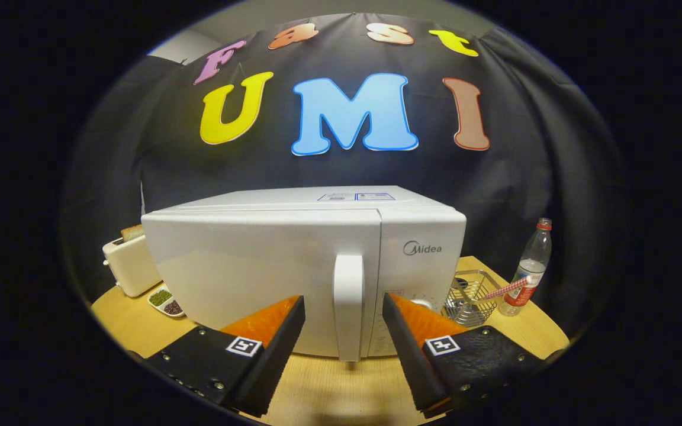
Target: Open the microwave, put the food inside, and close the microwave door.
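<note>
1. The white microwave (293, 260) stands on a round wooden table (335, 390), its door closed flush with the body and facing the near side.
2. A tall white door handle (348, 305) runs upright along the right edge of the door, beside the control panel.
3. The gripper (344, 307) sits just in front of the door with its fingers spread wide, released and grasping nothing.
4. The handle lies between the two fingertips, one finger to its left and one to its right; neither finger touches it.
5. Far left of the microwave is a white toaster (131, 266) with a slice of bread (132, 232) standing up out of its slot.
6. Just near the toaster lies a small divided dish (165, 302) holding green and dark grains.
7. To the right of the microwave sits a wire basket (471, 296), with a red-and-white striped stick (507, 289) leaning across its rim.
8. Just right of the basket stands a clear plastic bottle (531, 266) with a red cap.
</note>
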{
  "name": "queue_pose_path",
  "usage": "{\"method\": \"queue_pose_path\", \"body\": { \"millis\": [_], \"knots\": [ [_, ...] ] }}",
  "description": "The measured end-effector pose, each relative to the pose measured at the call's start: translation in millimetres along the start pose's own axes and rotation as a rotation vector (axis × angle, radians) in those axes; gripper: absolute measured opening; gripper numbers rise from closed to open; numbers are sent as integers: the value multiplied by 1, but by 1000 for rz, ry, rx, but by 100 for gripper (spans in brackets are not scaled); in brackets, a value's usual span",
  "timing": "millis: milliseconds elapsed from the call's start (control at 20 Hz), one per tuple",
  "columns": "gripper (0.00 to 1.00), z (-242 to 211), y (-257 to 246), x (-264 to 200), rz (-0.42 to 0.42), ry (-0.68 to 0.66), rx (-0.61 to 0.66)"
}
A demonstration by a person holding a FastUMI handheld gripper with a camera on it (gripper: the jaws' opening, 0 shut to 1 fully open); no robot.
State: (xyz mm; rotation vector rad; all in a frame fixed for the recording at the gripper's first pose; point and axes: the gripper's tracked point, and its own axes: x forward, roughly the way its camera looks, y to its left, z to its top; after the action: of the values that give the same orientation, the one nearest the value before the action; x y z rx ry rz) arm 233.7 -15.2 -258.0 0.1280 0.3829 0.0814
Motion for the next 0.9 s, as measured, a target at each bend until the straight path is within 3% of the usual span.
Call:
{"method": "queue_pose_path", "body": {
  "millis": [50,100,250,300,350,500,550,600,750,900],
  "knots": [
    [84,-2,-4,2,-12,6,1],
    [62,-3,-4,5,-17,10,7],
    [58,-3,-9,15,-34,12,19],
    [48,-4,-8,11,-34,13,25],
    [47,-2,-5,13,-16,10,26],
    [23,-3,-3,10,-50,9,-22],
    [24,-3,-5,11,-56,12,-26],
    [15,-4,-6,13,-56,17,-14],
    [14,-4,-4,10,-42,29,-10],
    [6,-5,-4,10,-28,40,2]
  ]
}}
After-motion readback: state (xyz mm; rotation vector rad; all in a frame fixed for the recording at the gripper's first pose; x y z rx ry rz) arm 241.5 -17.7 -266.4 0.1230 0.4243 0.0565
